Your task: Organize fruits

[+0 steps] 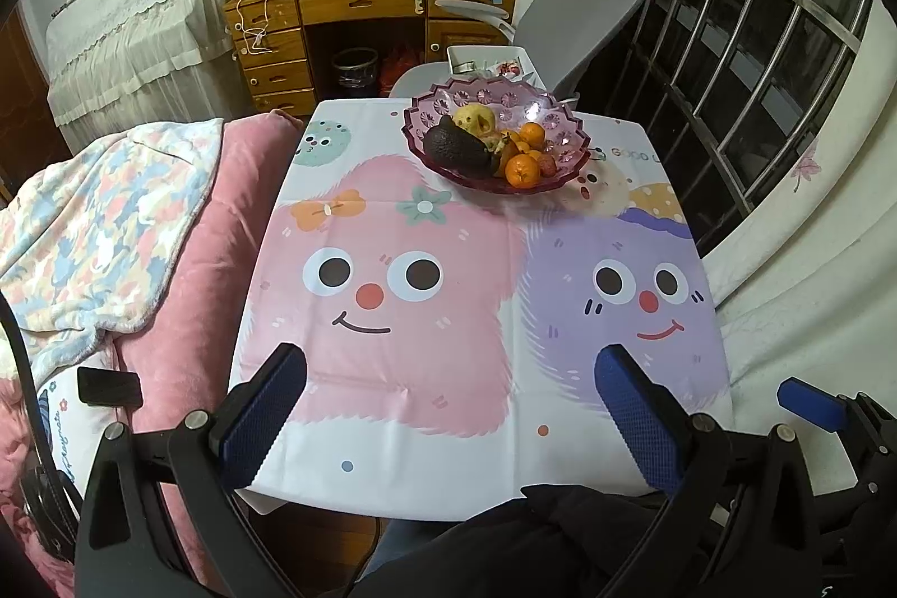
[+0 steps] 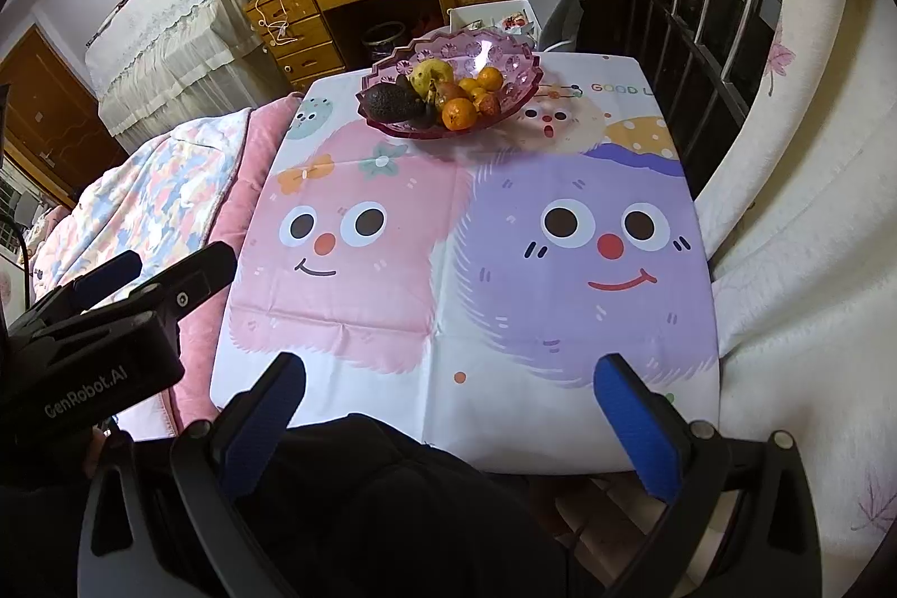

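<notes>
A pink glass fruit bowl (image 1: 566, 124) (image 2: 521, 63) stands at the far end of the table. In it lie a dark avocado (image 1: 457, 147) (image 2: 392, 102), a yellow pear (image 1: 475, 119) (image 2: 430, 72), several oranges (image 1: 522, 170) (image 2: 458, 114) and a small reddish fruit (image 1: 548, 165) (image 2: 489, 105). My left gripper (image 1: 451, 374) is open over the near table edge, nothing between its blue pads. My right gripper (image 2: 448, 382) is open too, also empty, at the near edge. Each gripper shows at the side of the other's view.
The table wears a cartoon cloth (image 1: 415, 273) with pink and purple faces. A pink quilt and patterned blanket (image 1: 112, 217) lie on the left. A grey chair (image 1: 583, 9), a white box (image 1: 488, 60) and a wooden desk (image 1: 359, 4) stand beyond; window bars (image 1: 757, 37) on the right.
</notes>
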`<state>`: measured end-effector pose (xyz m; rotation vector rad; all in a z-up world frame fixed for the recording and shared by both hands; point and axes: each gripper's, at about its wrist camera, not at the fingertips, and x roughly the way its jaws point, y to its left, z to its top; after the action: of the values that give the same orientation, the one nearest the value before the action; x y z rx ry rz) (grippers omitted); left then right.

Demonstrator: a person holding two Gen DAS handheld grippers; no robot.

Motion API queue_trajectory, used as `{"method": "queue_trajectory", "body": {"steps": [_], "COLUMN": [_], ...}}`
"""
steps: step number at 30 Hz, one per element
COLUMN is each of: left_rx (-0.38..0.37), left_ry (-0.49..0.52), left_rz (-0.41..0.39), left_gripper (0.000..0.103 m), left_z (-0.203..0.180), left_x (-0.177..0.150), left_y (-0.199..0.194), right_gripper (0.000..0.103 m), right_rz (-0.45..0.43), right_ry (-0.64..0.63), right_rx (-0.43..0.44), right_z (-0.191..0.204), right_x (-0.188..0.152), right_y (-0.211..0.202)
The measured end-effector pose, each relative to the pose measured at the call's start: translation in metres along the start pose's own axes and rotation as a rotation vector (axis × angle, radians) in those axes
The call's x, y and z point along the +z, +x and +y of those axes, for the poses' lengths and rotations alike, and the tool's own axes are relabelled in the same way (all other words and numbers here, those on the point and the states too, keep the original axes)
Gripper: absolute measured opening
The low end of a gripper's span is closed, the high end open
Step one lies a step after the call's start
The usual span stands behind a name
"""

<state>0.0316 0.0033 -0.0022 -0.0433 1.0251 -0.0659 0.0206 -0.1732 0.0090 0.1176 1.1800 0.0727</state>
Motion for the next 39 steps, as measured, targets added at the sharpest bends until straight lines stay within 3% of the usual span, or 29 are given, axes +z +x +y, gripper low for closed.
{"method": "queue_trajectory", "body": {"steps": [39], "left_rx": [-0.005], "left_ry": [0.009], "left_rz": [0.004], "left_gripper": [0.102], "left_z": [0.011], "left_x": [0.012], "left_y": [0.011], "right_gripper": [0.103], "right_rz": [0.019], "right_ry": [0.003], "right_rx": [-0.005], "right_z": [0.000], "right_x": [0.006], "right_y": [0.014]}}
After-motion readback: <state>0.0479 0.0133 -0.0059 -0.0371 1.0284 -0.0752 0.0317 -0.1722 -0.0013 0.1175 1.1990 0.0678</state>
